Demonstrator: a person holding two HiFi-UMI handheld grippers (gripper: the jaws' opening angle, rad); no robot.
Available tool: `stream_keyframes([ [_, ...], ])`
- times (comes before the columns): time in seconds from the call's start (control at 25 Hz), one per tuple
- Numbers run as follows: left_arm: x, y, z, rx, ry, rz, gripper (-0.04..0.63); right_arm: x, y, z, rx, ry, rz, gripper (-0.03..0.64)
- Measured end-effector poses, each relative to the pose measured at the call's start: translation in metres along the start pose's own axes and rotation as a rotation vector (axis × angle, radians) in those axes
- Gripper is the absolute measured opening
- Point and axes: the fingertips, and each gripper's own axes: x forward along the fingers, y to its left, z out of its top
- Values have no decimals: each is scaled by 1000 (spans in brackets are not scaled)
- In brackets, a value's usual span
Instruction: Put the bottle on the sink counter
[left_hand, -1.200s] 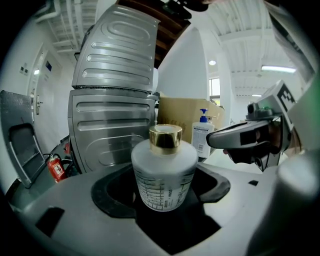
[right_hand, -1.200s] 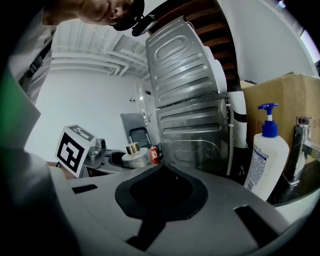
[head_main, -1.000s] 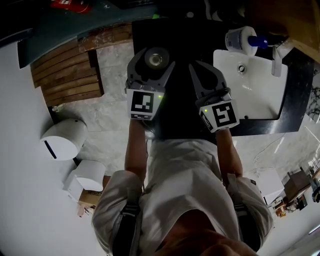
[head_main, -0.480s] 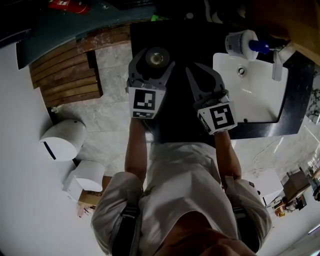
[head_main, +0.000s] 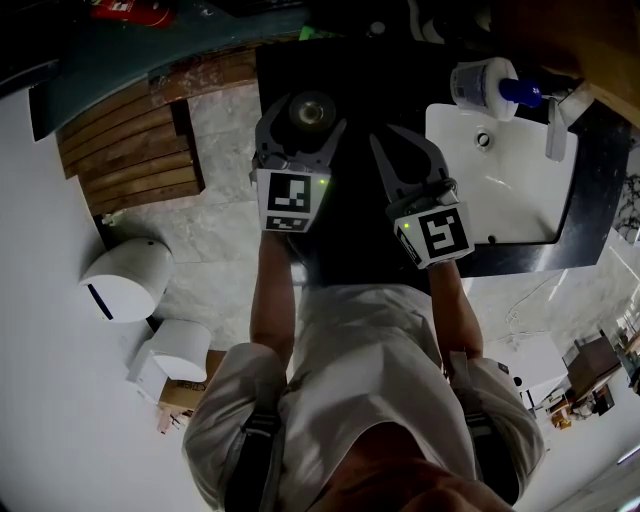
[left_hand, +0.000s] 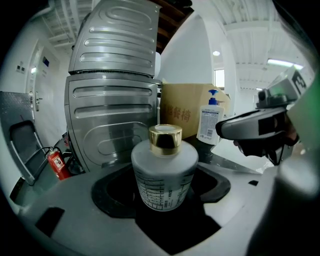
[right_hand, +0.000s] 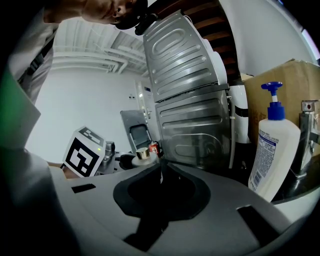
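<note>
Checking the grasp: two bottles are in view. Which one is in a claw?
The squat white bottle with the gold cap, clamped upright in the left claw. The taller blue-pump bottle stands free beside the sink.

A frosted white bottle (left_hand: 165, 175), matt-surfaced and topped by a glossy gold metallic cap (left_hand: 165, 138), is pictured before ribbed silver sheet-metal panels (left_hand: 112, 115); a dull brown cardboard box (left_hand: 182, 112) is seen far right.
</note>
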Motion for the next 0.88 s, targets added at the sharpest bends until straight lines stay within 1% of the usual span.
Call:
stream_keyframes([
  [0.32,7,1,-6,5,29,8,327,1,0,0,3,3,-4,31],
  [0.88,12,2,-6,-4,24,27,327,2,0,2,2,2,-4,31],
])
